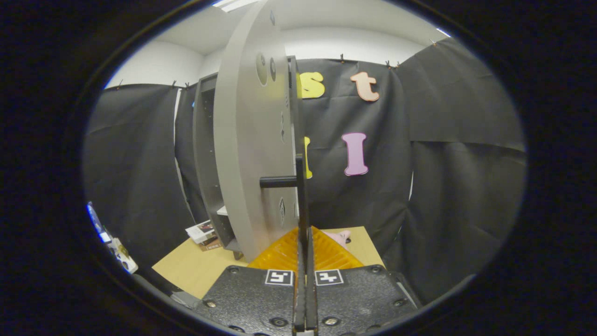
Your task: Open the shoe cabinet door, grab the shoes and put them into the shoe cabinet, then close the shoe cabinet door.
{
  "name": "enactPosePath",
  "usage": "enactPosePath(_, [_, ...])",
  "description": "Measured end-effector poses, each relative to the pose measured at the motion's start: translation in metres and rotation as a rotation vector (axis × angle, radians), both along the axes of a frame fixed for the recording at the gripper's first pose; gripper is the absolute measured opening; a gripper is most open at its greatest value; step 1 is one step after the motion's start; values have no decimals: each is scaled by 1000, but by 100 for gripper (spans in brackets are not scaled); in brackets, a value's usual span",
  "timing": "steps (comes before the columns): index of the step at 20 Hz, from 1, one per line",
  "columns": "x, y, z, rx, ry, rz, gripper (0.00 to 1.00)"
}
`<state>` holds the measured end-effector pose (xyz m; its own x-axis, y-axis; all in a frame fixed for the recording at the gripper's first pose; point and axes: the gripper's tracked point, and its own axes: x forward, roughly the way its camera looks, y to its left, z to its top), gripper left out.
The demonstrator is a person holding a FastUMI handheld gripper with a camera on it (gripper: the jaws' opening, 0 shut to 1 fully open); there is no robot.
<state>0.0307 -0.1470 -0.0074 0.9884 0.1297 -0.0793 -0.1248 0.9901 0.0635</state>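
With its claw (305, 242) clenched on the near edge of the open cabinet door (254, 154), the step calls for a steady swing about the hinge, shoe cabinet (207, 158) standing left on the worktop (196, 268).

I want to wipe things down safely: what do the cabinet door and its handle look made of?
The cabinet door looks like grey laminated board, matt and smooth with a flat edge. Its handle looks like dark matt metal or plastic; unclear which. The gripper has its fingers closed at the door's edge.

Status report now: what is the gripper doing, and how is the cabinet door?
Gripper fingers together on the edge of the cabinet door. Door swung open, edge-on; handle just ahead. Shoe cabinet beyond. Nothing blocking.
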Motion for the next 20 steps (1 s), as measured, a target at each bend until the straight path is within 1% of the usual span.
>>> enactPosePath(5, [-18,-4,-5,34,43,-5,4])
enactPosePath(10, [-51,-13,-22,-34,50,-107,5])
enactPosePath(12, [-64,-6,-35,-50,59,-116,9])
enactPosePath(14, [-72,9,-52,-55,76,-96,23])
enactPosePath(17, [-80,40,-85,-47,123,-64,52])
enactPosePath(19, [-79,61,-105,-31,150,-59,72])
enactPosePath(20, [-77,74,-112,-16,155,-50,77])
